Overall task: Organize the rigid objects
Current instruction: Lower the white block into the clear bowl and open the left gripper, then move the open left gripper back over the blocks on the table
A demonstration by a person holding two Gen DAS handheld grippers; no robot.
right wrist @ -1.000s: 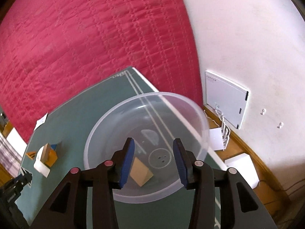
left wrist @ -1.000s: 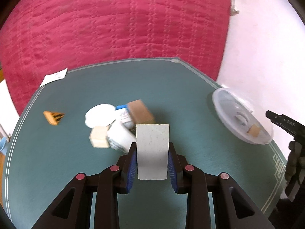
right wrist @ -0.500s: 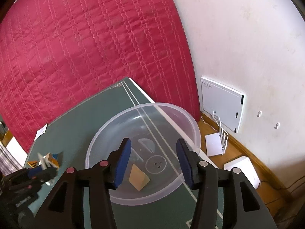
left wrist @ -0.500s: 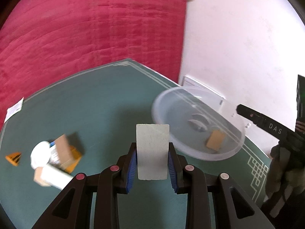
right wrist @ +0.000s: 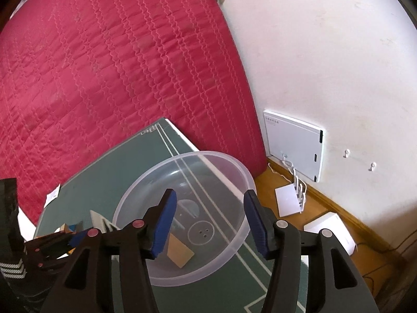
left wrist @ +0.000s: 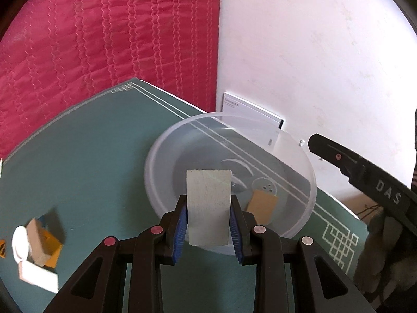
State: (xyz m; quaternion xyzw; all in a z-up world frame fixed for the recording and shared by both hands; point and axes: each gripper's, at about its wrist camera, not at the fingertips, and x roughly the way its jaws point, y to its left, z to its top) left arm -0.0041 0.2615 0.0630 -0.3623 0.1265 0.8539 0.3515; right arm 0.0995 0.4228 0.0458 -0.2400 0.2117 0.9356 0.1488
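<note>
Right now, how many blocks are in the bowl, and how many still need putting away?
One tan block already lies in the clear bowl. The left gripper holds a grey block at the bowl's near rim, not yet dropped. The right gripper is open and empty. A blurry pile of blocks still waits on the green table; too blurred to count.

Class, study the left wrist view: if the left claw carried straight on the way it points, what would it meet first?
Probably the clear bowl: the left claw, shut on the grey block, points at its near rim. Depth is uncertain.
</note>
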